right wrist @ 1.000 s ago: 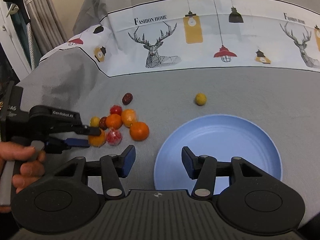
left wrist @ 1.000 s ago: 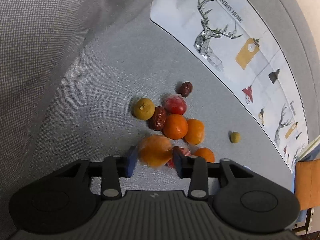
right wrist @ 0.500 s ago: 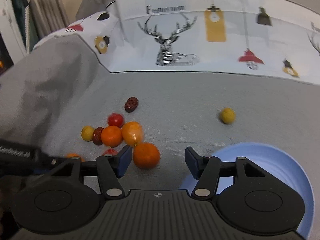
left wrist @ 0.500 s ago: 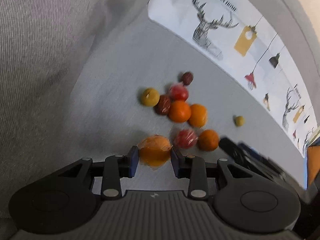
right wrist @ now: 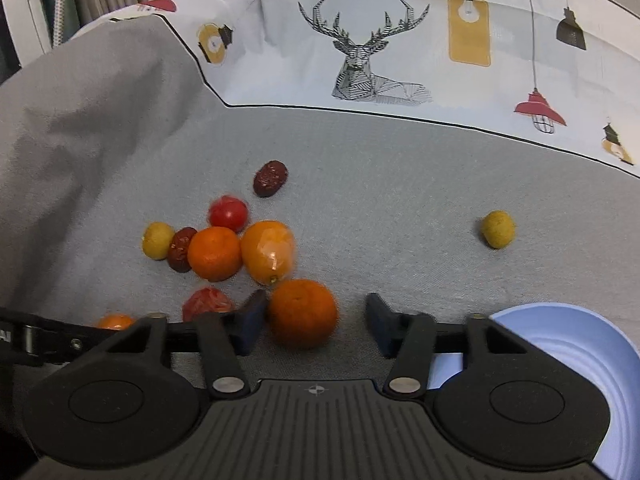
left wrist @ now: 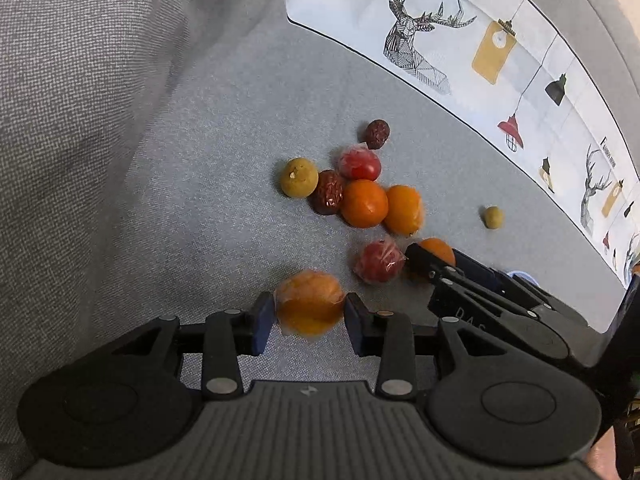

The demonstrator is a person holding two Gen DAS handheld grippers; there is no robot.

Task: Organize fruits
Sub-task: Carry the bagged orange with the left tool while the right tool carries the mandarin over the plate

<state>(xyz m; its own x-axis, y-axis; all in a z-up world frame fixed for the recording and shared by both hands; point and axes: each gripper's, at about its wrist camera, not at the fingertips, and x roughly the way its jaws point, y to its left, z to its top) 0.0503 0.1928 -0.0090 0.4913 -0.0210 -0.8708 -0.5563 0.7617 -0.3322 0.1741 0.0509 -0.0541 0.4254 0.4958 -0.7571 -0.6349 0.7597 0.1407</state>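
Right gripper [right wrist: 312, 326] advanced, fingers apart around round tangerine [right wrist: 303, 313], left gripper [left wrist: 309, 314] clamping wrapped orange fruit [left wrist: 309, 303]

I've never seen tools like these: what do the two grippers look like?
Both look alike: the left gripper and right gripper have matte black plastic bodies with ribbed grey centres, round side discs, silver rivets and dark blue finger pads. No cables or sleeves show.

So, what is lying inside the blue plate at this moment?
The visible part of the blue plate shows only bare surface, with no fruit. Its near left part is covered by the right gripper, and its right side runs out of the picture.
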